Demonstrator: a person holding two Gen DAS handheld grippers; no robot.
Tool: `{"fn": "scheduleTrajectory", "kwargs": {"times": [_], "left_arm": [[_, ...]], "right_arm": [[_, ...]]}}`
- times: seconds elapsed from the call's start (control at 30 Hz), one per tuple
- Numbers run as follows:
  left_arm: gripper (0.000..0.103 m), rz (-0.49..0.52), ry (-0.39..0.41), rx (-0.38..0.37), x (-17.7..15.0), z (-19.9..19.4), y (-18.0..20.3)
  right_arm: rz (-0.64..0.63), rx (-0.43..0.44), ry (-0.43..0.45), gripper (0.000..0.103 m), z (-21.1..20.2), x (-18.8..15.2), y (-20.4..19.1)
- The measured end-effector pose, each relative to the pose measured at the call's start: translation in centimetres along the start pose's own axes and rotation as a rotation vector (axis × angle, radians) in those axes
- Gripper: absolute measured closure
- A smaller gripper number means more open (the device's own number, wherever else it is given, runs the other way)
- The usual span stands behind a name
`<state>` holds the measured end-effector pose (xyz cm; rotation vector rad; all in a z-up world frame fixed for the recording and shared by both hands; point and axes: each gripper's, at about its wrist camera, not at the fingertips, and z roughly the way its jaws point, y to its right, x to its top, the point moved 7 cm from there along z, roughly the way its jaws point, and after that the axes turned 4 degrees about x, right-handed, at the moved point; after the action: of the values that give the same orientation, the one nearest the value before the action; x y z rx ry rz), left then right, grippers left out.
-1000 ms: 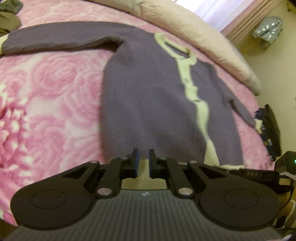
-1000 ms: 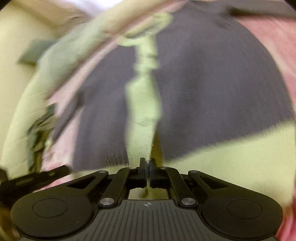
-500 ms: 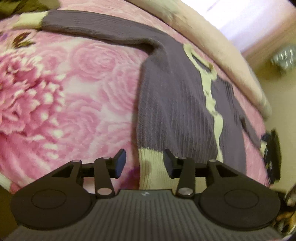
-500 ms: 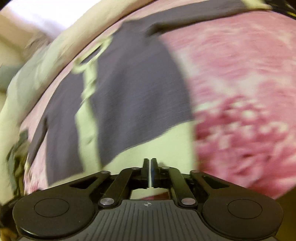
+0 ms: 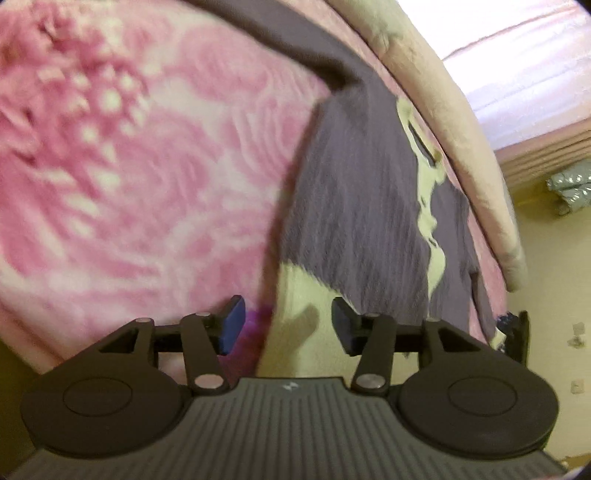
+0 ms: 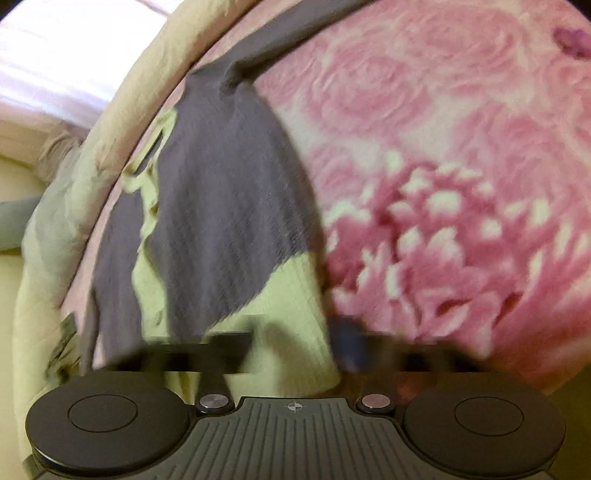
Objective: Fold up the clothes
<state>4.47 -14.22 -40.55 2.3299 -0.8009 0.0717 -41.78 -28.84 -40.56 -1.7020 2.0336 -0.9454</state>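
A purple-grey knitted cardigan [image 5: 354,206] with a pale yellow button band and hem lies flat on the pink flowered blanket [image 5: 147,166]. My left gripper [image 5: 288,323] hangs low over the hem's corner [image 5: 291,295]. Its jaws are closing, with the pale hem between the pads and not touched by them. In the right wrist view the cardigan [image 6: 229,206] runs up to the left. My right gripper [image 6: 295,347] is blurred by motion. Its jaws are closing but stand apart over the same pale hem corner [image 6: 295,295]. One sleeve [image 6: 295,33] stretches away at the top.
A long beige bolster [image 5: 461,129] lies along the far side of the bed, also shown in the right wrist view [image 6: 110,129]. A dark object [image 5: 517,332] sits at the bed's edge and a silver bag [image 5: 570,186] lies on the floor beyond. The blanket [image 6: 443,184] spreads wide beside the cardigan.
My left gripper went from shut to open and dropped closer to the hem's corner. My right gripper slid along the hem to the same corner and its fingers parted. Both views rolled.
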Motion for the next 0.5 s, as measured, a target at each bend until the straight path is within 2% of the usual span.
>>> {"fn": "scheduleTrajectory", "kwargs": {"times": [0.03, 0.07, 0.1, 0.17, 0.23, 0.33, 0.37, 0.4, 0.43, 0.47, 0.5], "left_arm": [[0.099, 0.009, -0.005, -0.006, -0.1, 0.3, 0.2], [0.098, 0.017, -0.009, -0.013, -0.1, 0.5, 0.5], [0.099, 0.031, -0.008, -0.017, -0.2, 0.7, 0.7], [0.099, 0.15, 0.06, 0.009, 0.1, -1.1, 1.7], [0.098, 0.253, 0.055, 0.082, -0.4, -1.7, 1.6], [0.097, 0.311, -0.009, 0.17, -1.6, -0.2, 1.7], [0.095, 0.33, -0.006, 0.183, -1.6, -0.1, 2.3], [0.089, 0.352, -0.006, 0.205, -1.7, -0.1, 2.8], [0.084, 0.351, 0.015, 0.242, -1.6, -0.6, 3.1], [0.085, 0.35, 0.037, 0.28, -1.6, -1.1, 3.3], [0.087, 0.347, 0.061, 0.315, -1.5, -1.7, 3.5]], "right_arm": [[0.012, 0.022, -0.026, 0.091, 0.2, -0.1, 0.1], [-0.003, 0.025, -0.028, 0.098, 0.2, 0.0, -0.2], [-0.03, 0.002, -0.022, 0.099, 0.0, 0.3, -0.4], [-0.079, -0.046, -0.002, 0.1, -0.9, 0.7, -0.5], [-0.071, -0.088, 0.001, 0.1, -1.9, 0.6, 0.1], [-0.115, -0.142, -0.073, 0.099, -0.8, -0.4, 0.6], [-0.148, -0.161, -0.079, 0.093, -0.7, -0.3, 0.0], [-0.18, -0.18, -0.085, 0.08, -0.6, -0.2, -0.6], [-0.216, -0.201, -0.089, 0.047, -0.6, 0.0, -1.2], [-0.275, -0.237, -0.074, 0.03, -1.0, 0.1, -2.1], [-0.336, -0.266, -0.038, 0.031, -1.6, 0.3, -2.9]]}}
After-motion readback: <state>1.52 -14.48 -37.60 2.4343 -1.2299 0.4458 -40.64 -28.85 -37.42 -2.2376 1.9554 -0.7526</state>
